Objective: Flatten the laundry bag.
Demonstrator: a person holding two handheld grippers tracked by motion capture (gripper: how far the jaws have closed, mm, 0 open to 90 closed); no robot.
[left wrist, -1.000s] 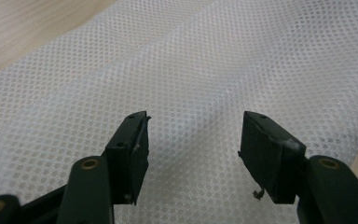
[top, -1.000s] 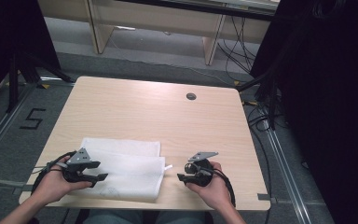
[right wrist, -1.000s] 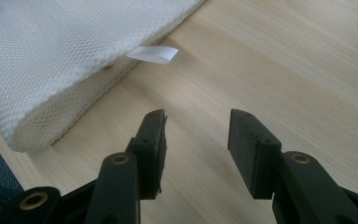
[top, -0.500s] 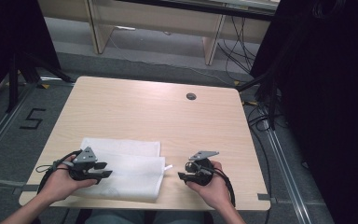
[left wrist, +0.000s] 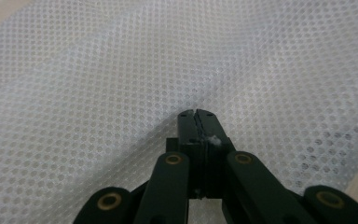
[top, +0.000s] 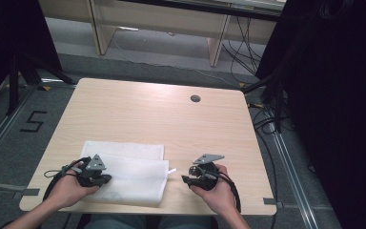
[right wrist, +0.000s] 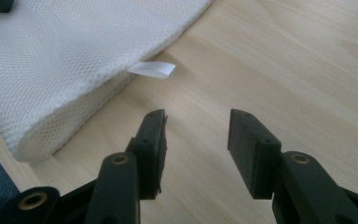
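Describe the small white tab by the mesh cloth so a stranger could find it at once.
On the wooden table, a white mesh cloth lies folded at the near edge. From its right edge, facing the right tool, sticks the tab: a smooth, glossy ribbon loop, unlike the dotted mesh.

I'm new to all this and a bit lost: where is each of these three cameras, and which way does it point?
High view: above the person's side, looking forward and down on the table; forearms, hands, left gripper, right gripper.
Left gripper view: rides that gripper, jaws closed against the white mesh cloth.
Right gripper view: rides that gripper, jaws apart over bare wood.
Shared: right gripper and high views both show the cloth's white tag.
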